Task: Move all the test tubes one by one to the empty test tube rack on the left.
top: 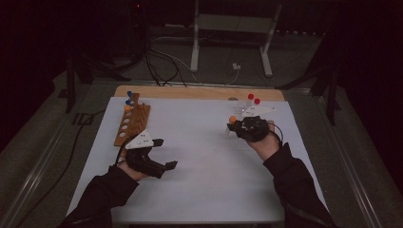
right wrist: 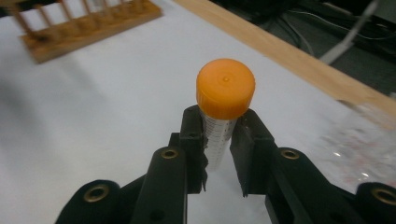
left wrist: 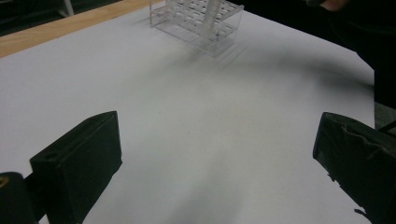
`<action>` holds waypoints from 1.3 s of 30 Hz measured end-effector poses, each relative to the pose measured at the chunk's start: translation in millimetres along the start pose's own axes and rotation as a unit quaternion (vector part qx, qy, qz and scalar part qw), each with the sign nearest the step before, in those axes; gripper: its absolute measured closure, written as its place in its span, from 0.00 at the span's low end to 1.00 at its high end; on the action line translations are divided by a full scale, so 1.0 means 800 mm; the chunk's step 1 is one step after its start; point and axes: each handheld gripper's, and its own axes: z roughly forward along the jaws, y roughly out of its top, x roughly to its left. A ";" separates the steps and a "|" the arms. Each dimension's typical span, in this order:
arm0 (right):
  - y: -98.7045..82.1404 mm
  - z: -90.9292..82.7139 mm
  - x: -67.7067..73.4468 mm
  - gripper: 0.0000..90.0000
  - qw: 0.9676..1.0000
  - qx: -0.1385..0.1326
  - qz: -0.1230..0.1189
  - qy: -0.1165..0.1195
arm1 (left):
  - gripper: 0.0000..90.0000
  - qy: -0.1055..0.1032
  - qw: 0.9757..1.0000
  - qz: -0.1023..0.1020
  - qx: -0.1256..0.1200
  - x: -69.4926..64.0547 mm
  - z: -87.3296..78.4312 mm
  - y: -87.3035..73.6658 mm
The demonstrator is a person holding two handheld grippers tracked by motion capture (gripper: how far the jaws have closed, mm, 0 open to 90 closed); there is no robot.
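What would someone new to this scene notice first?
Probably the orange-capped tube, clamped upright between the right gripper's fingers over the white table sheet. Next, the wooden rack at the sheet's far left, with blue-capped and orange-capped tubes standing in its far end. The left gripper hangs open and empty beside that rack.

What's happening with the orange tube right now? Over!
Right gripper shut on orange-capped tube, lifted off the sheet. Left gripper open, empty. Wooden rack ahead on the left, path clear. Over.
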 end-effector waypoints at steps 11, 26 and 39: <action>-0.018 -0.004 0.052 0.83 0.998 0.004 -0.026 0.048 | 0.02 -0.022 1.000 0.010 0.002 -0.008 0.010 0.013; -0.036 0.005 0.098 0.83 0.994 0.016 -0.053 0.089 | 0.15 -0.060 0.997 0.046 -0.014 -0.029 0.040 0.043; -0.036 0.007 0.106 0.83 0.993 0.019 -0.050 0.105 | 0.46 -0.079 0.994 0.080 -0.016 -0.043 0.073 0.062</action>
